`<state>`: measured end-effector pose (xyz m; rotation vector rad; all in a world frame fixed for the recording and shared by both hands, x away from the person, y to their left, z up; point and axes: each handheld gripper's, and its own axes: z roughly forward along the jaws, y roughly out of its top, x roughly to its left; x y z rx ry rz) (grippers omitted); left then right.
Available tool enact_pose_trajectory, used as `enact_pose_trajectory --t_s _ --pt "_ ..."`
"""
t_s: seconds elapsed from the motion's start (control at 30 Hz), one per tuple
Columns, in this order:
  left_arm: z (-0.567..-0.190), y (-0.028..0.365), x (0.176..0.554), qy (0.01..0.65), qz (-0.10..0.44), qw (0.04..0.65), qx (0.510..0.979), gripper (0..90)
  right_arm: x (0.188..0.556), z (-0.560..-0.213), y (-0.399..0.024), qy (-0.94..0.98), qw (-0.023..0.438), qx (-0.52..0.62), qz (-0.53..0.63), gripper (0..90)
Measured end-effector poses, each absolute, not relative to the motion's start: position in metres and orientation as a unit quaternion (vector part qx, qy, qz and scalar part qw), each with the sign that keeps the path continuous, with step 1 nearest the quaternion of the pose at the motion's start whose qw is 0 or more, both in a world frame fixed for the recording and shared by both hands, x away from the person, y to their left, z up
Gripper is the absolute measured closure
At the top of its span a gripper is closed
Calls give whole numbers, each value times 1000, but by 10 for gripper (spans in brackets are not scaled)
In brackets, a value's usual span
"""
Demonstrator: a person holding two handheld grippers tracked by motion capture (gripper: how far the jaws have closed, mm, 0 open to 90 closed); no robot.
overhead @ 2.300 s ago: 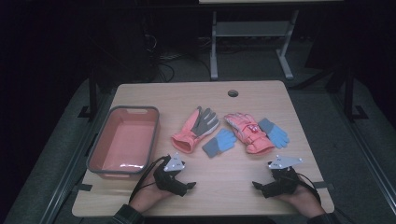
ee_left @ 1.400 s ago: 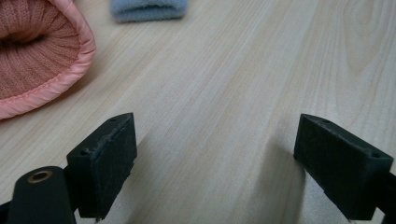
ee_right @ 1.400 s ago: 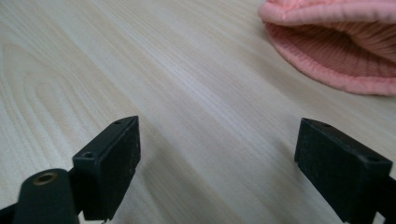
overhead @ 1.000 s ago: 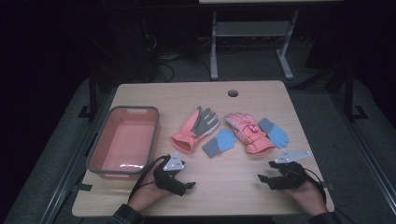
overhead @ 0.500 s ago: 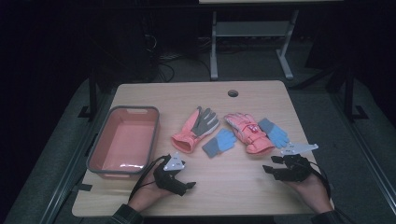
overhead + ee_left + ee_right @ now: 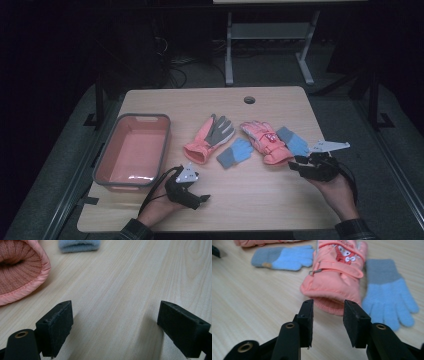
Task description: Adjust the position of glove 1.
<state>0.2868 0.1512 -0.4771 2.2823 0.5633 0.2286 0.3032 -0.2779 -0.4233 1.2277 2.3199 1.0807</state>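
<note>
A padded pink glove (image 6: 264, 141) lies right of centre on the table, its cuff (image 6: 329, 298) towards me. My right gripper (image 6: 296, 165) hovers just short of that cuff. Its jaws (image 6: 328, 320) have just been closing and stand partly open, with nothing between them. A blue knit glove (image 6: 387, 296) lies to the right of the pink one. Another blue glove (image 6: 235, 152) and a pink glove with a grey palm (image 6: 210, 136) lie to its left. My left gripper (image 6: 196, 194) rests open on the table near the front edge; its jaws (image 6: 115, 327) are wide apart over bare wood.
A pink tray with a grey rim (image 6: 105, 156) stands at the table's left, beside my left hand. A round cable hole (image 6: 249, 99) sits near the far edge. The pink cuff (image 6: 20, 270) and a blue cuff (image 6: 80, 245) lie ahead of the left gripper.
My right hand has moved away from the front edge and up, towards the padded pink glove's cuff, and its jaws have narrowed. The left hand has stayed put.
</note>
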Motion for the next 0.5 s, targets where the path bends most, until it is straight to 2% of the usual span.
enact_pose_trajectory --t_s 0.5 --pt "-477 151 286 221 89 379 894 125 337 -423 -285 792 168 452 374 649"
